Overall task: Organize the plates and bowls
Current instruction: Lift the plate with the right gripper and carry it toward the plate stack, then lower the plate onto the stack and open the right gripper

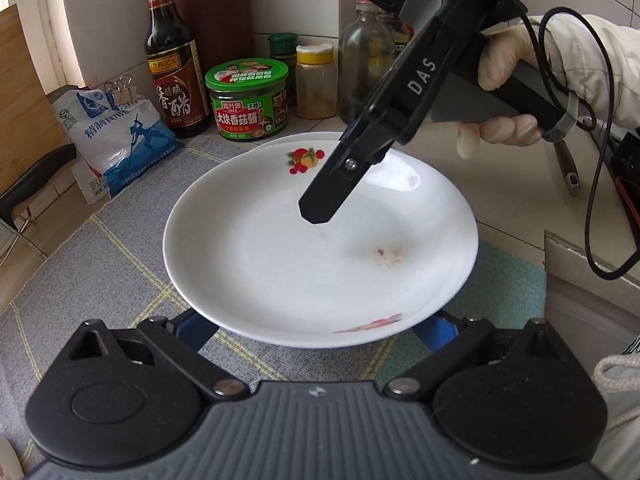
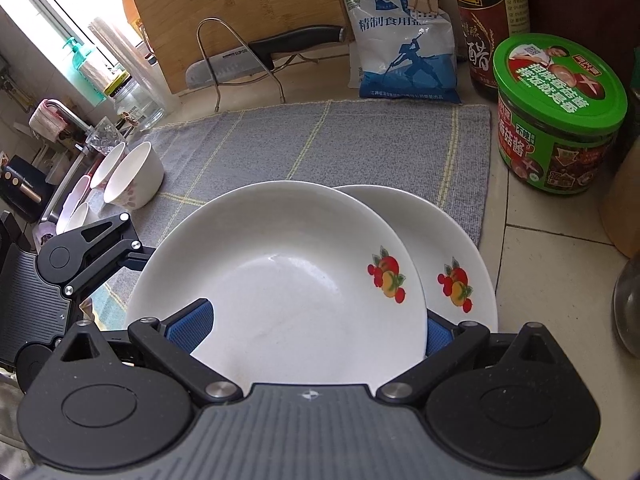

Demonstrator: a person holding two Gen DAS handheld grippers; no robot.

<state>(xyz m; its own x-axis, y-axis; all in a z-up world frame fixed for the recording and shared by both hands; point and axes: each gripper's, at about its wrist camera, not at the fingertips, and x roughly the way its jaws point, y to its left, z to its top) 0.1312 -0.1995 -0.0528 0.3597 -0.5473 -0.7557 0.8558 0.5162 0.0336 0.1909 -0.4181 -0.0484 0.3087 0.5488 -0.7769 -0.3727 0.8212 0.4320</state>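
The top plate (image 2: 280, 280) sits off-centre on the lower plate (image 2: 460, 264), overhanging toward 9 o'clock, with the right gripper (image 2: 308, 332) fingers spread either side of its near rim, nearer than the left gripper (image 1: 316, 332), whose fingers are also apart.

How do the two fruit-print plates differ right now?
The upper plate overlaps and hides much of the lower plate. The upper plate sits between the right gripper's blue pads; the lower plate lies on the grey mat and counter tile. Both are white with the same fruit print.
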